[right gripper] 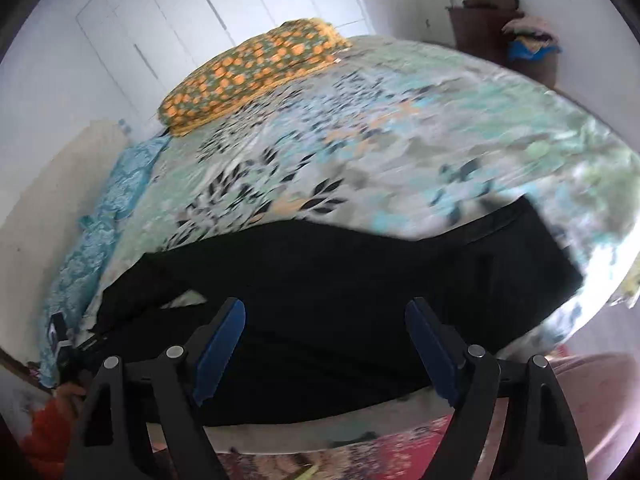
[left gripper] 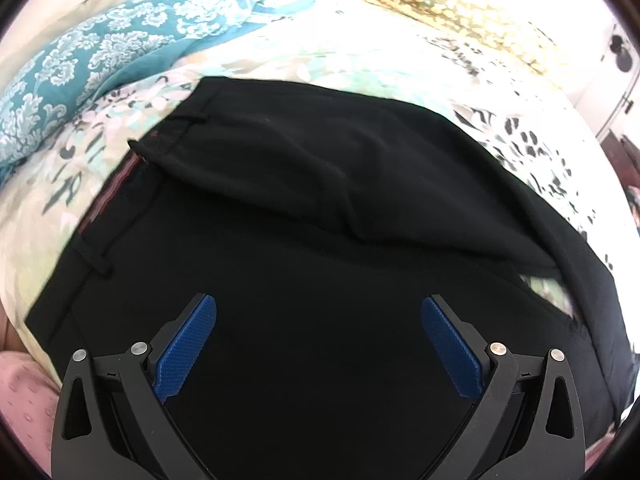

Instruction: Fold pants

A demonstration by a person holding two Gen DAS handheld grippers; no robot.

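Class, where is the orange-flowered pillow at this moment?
In the right wrist view, the orange-flowered pillow lies at the bed's far edge, upper left, before the white cupboard doors, well beyond the black pants.

Floral bedspread [right gripper: 400, 152], orange-spotted pillow [right gripper: 248, 72], teal patterned pillow [left gripper: 100, 68], white wardrobe doors [right gripper: 208, 4]

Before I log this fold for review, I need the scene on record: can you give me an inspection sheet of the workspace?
Surface: bed with a floral sheet, blurred in places.
Job's things: black pants lie flat on the bed, one layer folded over the other; waistband at the left in the left wrist view.
Clutter: orange-dotted pillow and teal quilt at the far side, apart from the pants.
Grippers: left gripper and right gripper both open, holding nothing, above the pants.
Cables: nothing seen.
Surroundings: white wardrobe doors; brown stand with piled clothes in the corner.
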